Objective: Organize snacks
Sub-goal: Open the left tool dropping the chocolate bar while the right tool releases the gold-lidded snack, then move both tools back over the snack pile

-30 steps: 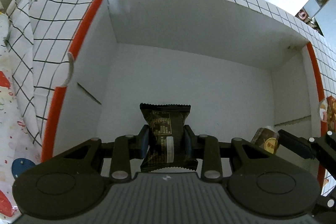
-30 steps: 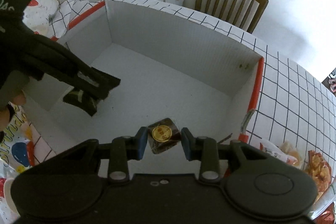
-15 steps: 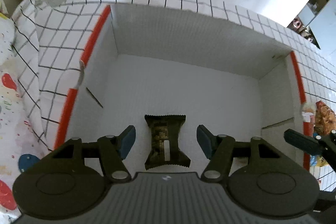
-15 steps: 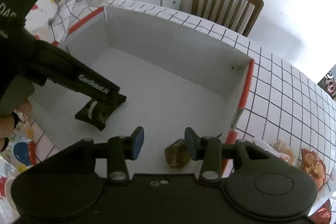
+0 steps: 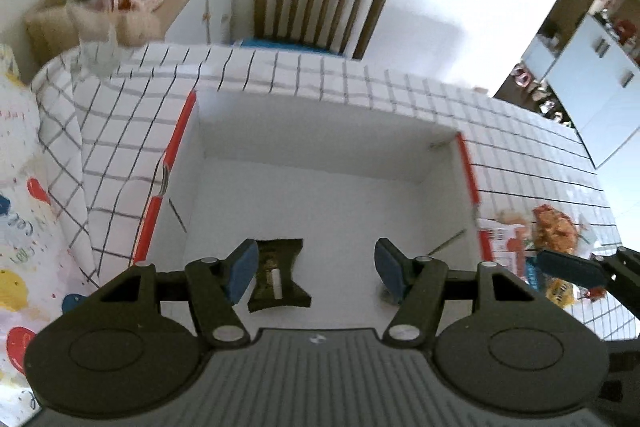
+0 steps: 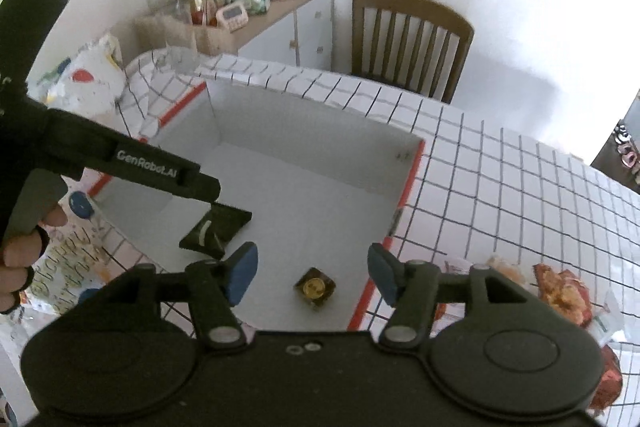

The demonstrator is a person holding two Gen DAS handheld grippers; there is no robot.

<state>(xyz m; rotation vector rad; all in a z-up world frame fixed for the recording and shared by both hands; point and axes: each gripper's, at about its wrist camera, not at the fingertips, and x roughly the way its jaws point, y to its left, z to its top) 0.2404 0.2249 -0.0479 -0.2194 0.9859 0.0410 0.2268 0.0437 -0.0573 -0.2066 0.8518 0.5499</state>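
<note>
A white cardboard box with red rim edges [image 5: 320, 131] [image 6: 412, 175] sits on the checked tablecloth. A dark snack packet [image 5: 278, 275] [image 6: 216, 227] lies on the box floor near the front left. A small dark wrapped snack with a gold label [image 6: 315, 286] lies on the floor near the front right. My left gripper [image 5: 316, 269] is open and empty, raised above the box. My right gripper [image 6: 312, 273] is open and empty, raised above the small snack. The left gripper also shows in the right wrist view [image 6: 160, 169].
More snack packets [image 5: 554, 231] [image 6: 560, 291] lie on the tablecloth right of the box. A printed bag [image 5: 16, 227] lies left of the box. A wooden chair [image 5: 320, 11] and a cluttered cabinet [image 6: 256, 11] stand behind the table.
Both grippers opened and let go of their snacks, which now lie on the box floor. Both grippers then rose up and back from the box.
</note>
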